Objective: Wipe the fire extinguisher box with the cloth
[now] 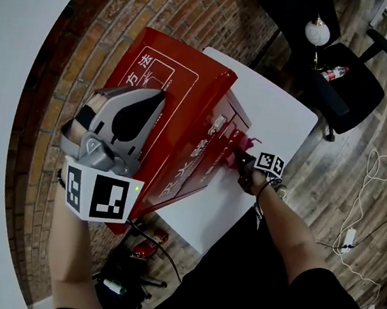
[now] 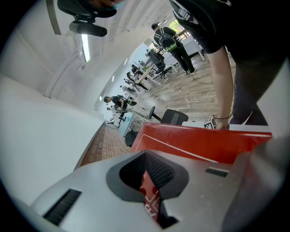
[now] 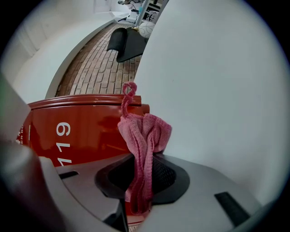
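Note:
A red fire extinguisher box (image 1: pixel 177 119) with white print lies on a white table (image 1: pixel 284 120). My right gripper (image 1: pixel 244 159) is shut on a pink cloth (image 1: pixel 236 149), which presses against the box's right side face. In the right gripper view the cloth (image 3: pixel 142 145) hangs bunched between the jaws beside the red box (image 3: pixel 77 136) with white digits. My left gripper (image 1: pixel 159 102) rests over the top panel of the box, jaws shut with nothing in them. Through its jaws the left gripper view shows the red lid (image 2: pixel 199 142).
A brick floor (image 1: pixel 87 49) runs along a white wall at left. A black office chair (image 1: pixel 341 71) with a bottle on its seat stands beyond the table. Cables (image 1: pixel 368 210) lie on the wooden floor at right. Dark gear (image 1: pixel 126 276) sits under the table's near edge.

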### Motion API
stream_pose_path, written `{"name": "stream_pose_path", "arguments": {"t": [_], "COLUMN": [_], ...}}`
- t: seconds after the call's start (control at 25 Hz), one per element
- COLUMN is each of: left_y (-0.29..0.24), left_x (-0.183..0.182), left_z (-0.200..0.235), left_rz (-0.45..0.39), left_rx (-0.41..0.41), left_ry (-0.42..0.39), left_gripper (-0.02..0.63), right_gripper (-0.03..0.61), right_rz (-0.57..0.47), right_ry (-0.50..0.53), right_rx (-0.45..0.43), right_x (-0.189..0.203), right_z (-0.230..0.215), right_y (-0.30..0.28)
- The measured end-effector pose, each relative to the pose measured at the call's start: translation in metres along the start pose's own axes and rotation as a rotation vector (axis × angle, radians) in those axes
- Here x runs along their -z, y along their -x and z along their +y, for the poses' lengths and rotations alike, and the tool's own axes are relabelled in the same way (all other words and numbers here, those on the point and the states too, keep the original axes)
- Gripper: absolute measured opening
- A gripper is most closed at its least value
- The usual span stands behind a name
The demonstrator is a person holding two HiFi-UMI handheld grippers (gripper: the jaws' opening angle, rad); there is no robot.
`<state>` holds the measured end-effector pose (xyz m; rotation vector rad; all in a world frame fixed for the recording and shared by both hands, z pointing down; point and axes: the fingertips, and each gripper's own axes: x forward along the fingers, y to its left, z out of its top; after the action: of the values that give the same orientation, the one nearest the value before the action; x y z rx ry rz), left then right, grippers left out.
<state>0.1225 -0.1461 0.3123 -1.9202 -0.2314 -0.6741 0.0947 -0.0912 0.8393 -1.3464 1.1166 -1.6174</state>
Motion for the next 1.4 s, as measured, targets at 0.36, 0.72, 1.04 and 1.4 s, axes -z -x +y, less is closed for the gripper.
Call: {"name": "stream_pose_path", "arguments": {"t": [0.36,0.72,1.04,1.4], "left_y": [0.0,0.0,0.0,0.0], "left_x": [0.0,0.0,0.0,0.0], "left_z": [0.0,0.0,-0.001,-0.001], "left_rz": [-0.001,0.0,-0.001,-0.002], "left_rx": [-0.001,0.0,0.001,-0.001], "left_ry": [0.0,0.001,0.001,0.0], "left_gripper": [0.031,0.031,0.031,0.031], "right_gripper": [0.1,0.1,0.1,0.101], "right_rz": [-0.015,-0.011,-0.017,-0.033], "right_ry": [0.013,0.027,0.034,0.03], "right_rx": [-0.039,-0.074,-0.102,-0.135], "right_x": [0.0,0.002,0.004,0.006], "right_z": [0.017,0.038,0.059,0.081], "right_y": [0.006,0.014,0.021,0.029]}}
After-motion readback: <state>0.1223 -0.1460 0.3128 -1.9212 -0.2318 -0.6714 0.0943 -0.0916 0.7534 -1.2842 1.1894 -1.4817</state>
